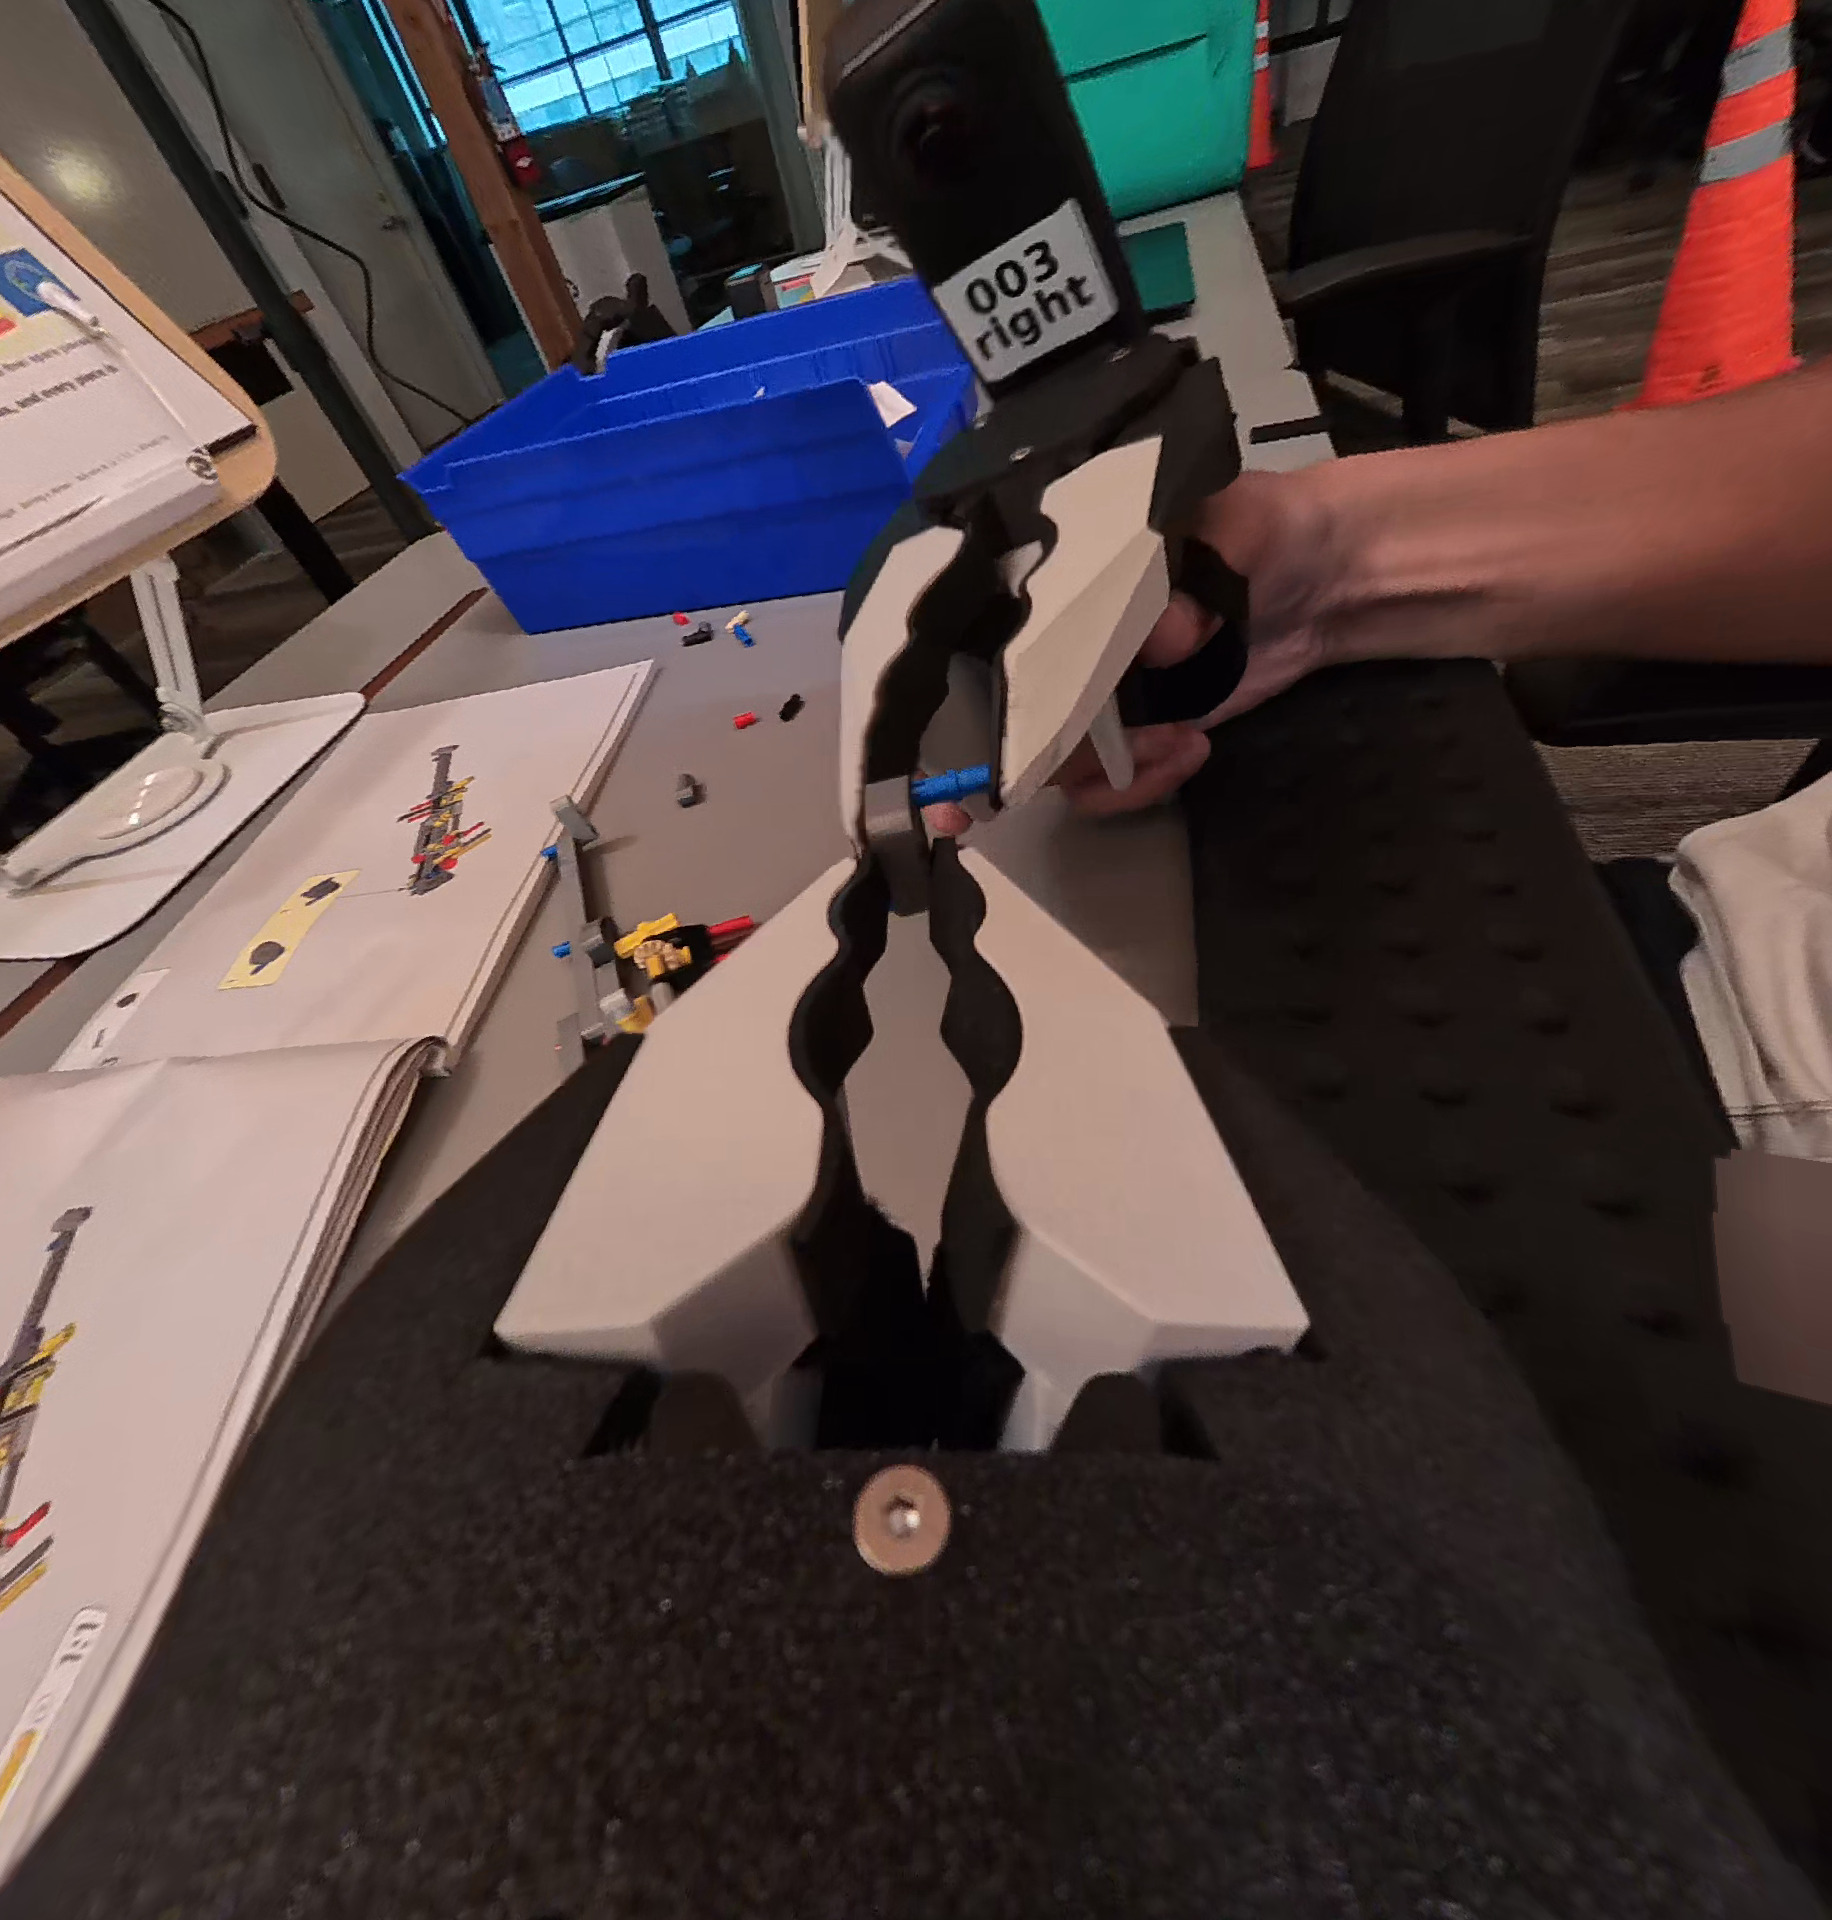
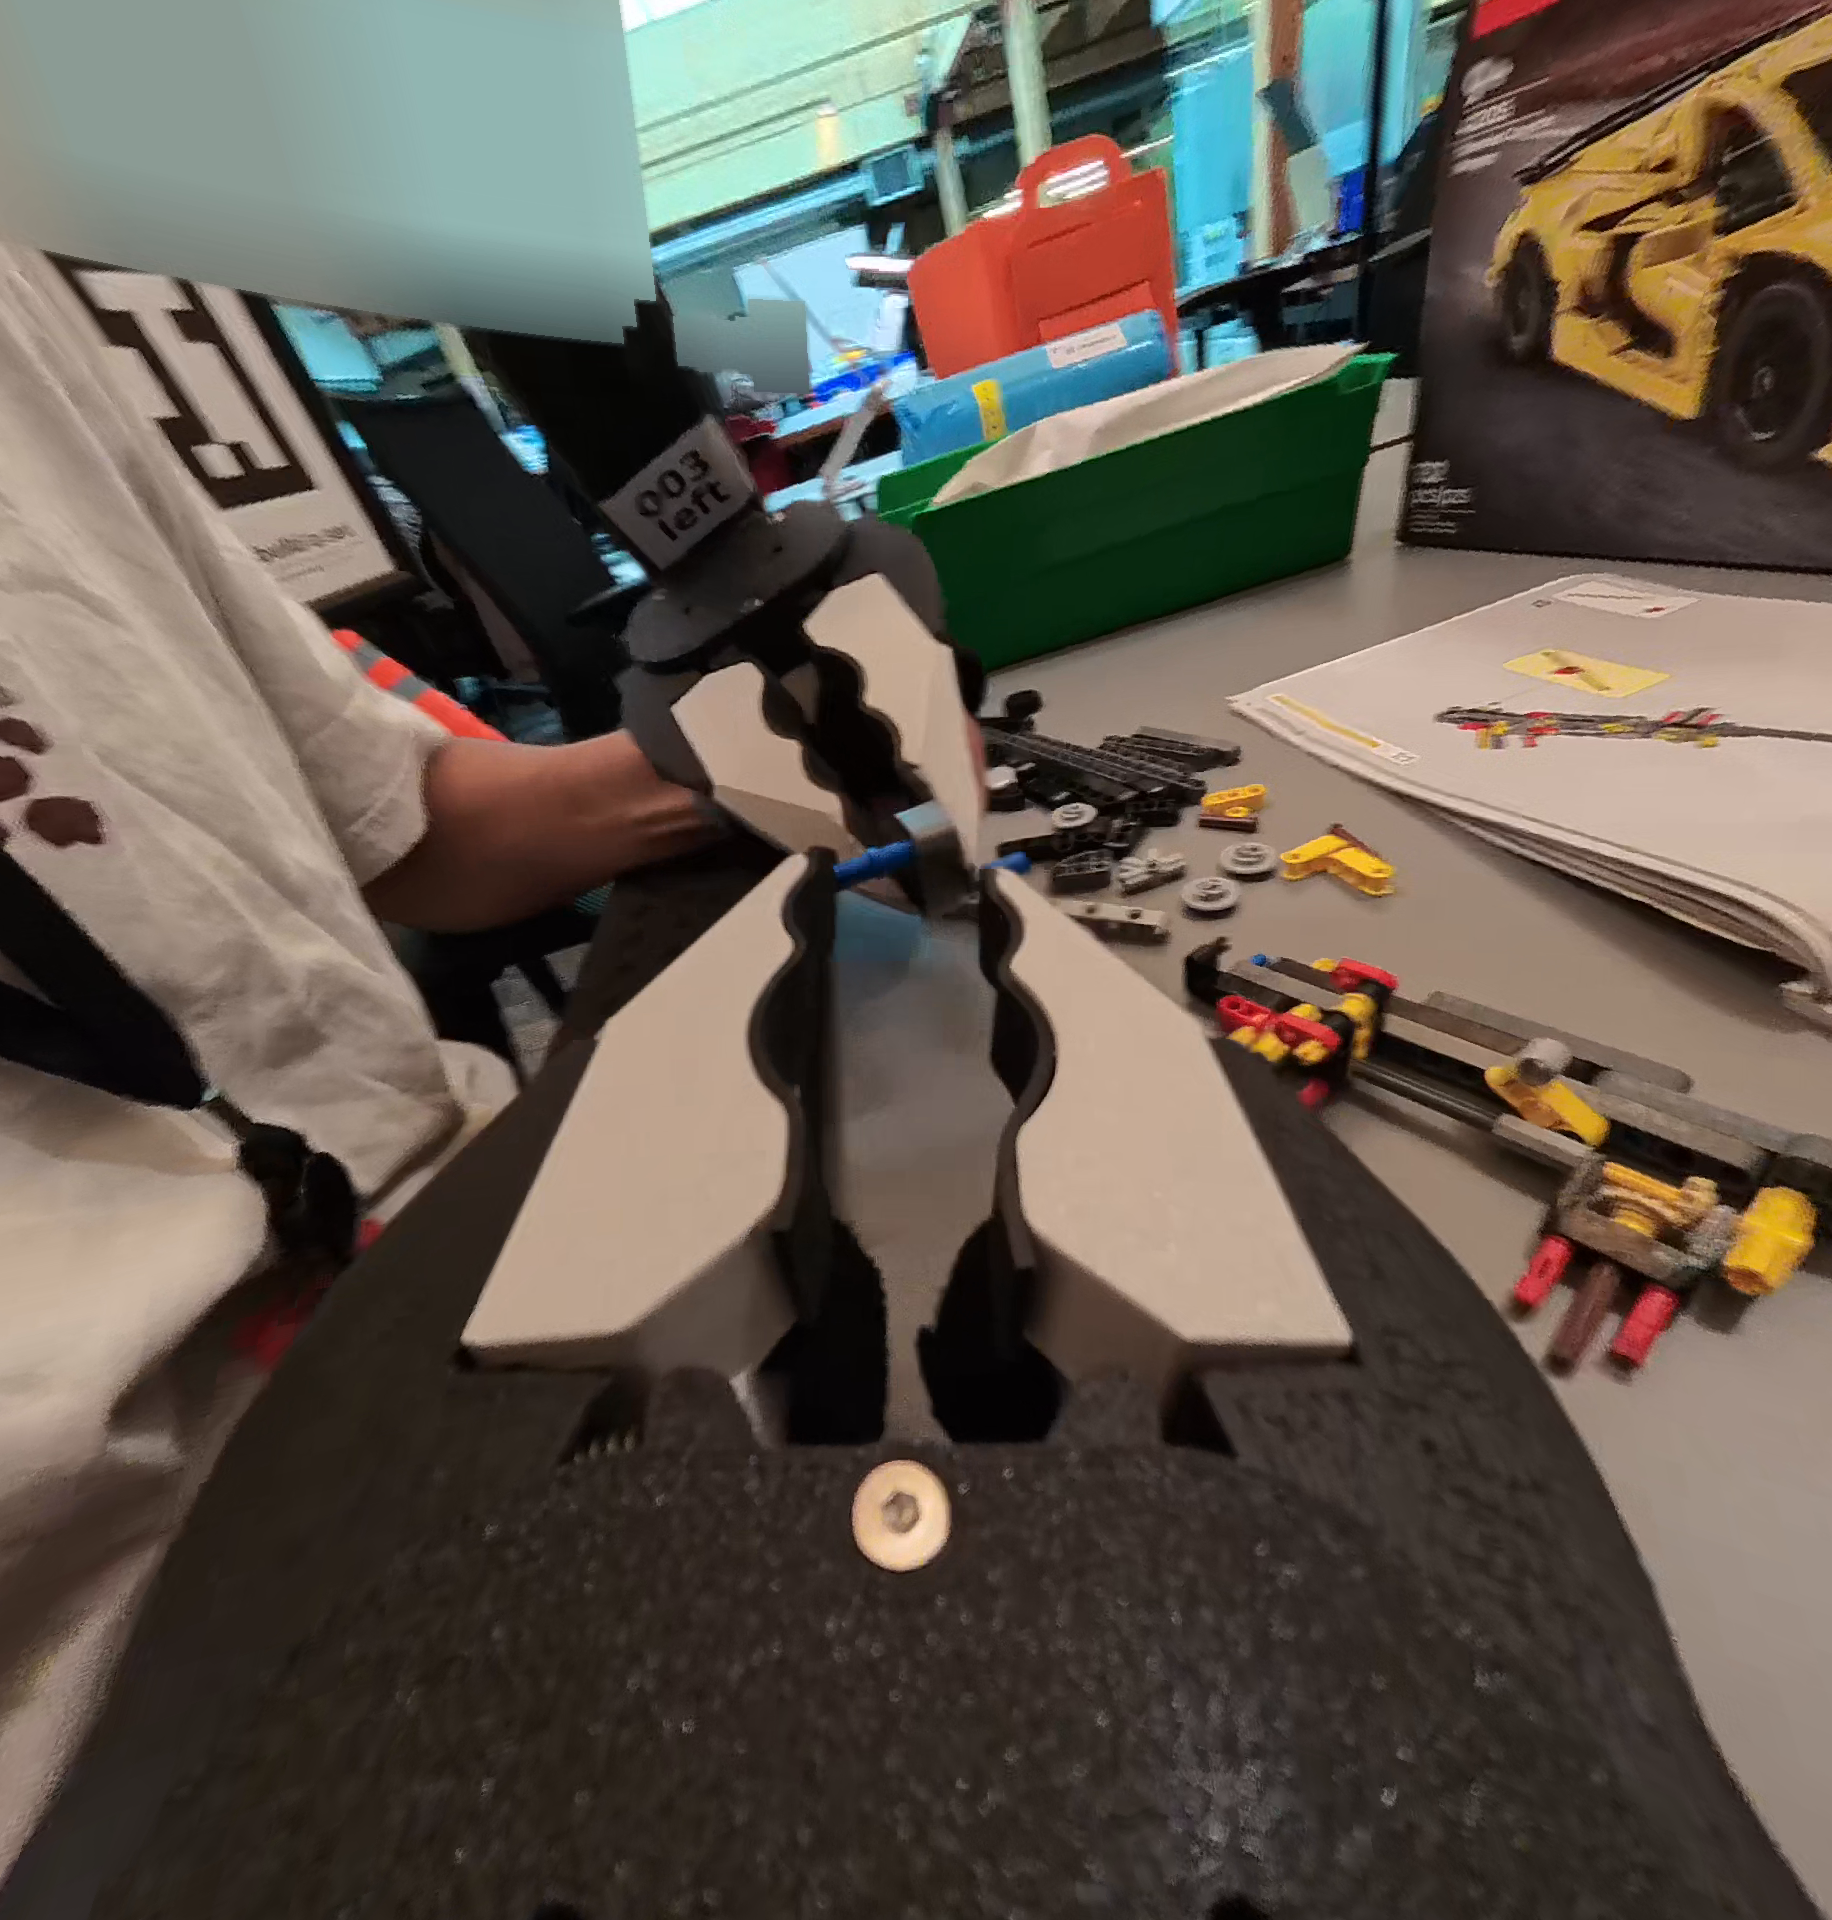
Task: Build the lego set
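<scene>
My left gripper (image 1: 904, 868) is shut on a small grey Lego piece (image 1: 896, 831), held in the air above the table. My right gripper (image 2: 904, 871) meets it tip to tip from the other side. It holds a blue pin (image 2: 870, 864) lengthwise between its fingertips, and the pin passes through the grey piece (image 2: 933, 842). In the left wrist view the right gripper (image 1: 933, 805) comes down from above with the blue pin (image 1: 950, 781) between its tips. In the right wrist view the left gripper (image 2: 938, 831) comes down from the upper left.
A long partly built assembly (image 2: 1514, 1122) lies on the table, also in the left wrist view (image 1: 631, 956). Loose pieces (image 2: 1130, 821), an open instruction booklet (image 1: 392, 852), a blue bin (image 1: 683, 488), a green bin (image 2: 1151, 530) and the set's box (image 2: 1660, 281) surround it. Left and right tips are no more than a few centimetres apart.
</scene>
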A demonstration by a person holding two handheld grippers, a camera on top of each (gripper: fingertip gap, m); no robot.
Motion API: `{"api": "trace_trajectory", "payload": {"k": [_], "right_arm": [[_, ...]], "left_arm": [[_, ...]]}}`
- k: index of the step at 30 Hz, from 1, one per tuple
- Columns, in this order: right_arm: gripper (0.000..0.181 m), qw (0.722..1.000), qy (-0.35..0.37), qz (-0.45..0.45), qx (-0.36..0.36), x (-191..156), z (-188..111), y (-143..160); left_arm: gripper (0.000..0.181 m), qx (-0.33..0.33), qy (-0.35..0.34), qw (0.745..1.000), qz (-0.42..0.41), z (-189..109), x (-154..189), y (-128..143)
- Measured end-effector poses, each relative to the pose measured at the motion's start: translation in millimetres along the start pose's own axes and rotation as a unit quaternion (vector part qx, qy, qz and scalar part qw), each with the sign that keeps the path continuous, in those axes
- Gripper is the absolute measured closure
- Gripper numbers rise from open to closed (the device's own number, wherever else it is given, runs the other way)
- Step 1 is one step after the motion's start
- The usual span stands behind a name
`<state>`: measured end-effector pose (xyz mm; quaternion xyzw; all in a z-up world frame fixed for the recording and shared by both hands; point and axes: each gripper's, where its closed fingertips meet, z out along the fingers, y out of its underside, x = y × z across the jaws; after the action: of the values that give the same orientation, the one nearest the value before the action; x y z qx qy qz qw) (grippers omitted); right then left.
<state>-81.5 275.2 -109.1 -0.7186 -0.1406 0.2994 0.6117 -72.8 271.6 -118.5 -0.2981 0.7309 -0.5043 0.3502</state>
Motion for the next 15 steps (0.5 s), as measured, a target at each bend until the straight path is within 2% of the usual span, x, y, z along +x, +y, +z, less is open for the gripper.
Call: {"api": "trace_trajectory", "payload": {"k": [2, 6, 15], "right_arm": [[0.139, 0.999, 0.029, -0.015, 0.013, 7.4, -1.1, -2.1], [0.157, 0.997, 0.023, -0.067, 0.015, -0.7, -1.1, -1.8], [0.159, 0.999, -0.004, -0.048, 0.01, -6.6, -2.2, 2.0]], "left_arm": [[0.174, 0.004, 0.0, 1.0, 0.0, -0.9, -0.4, -1.6], [0.174, 0.001, -0.003, 1.0, 0.007, 0.2, 0.2, -0.5], [0.174, 0.003, 0.004, 1.0, 0.019, 1.2, 6.9, -1.6]]}}
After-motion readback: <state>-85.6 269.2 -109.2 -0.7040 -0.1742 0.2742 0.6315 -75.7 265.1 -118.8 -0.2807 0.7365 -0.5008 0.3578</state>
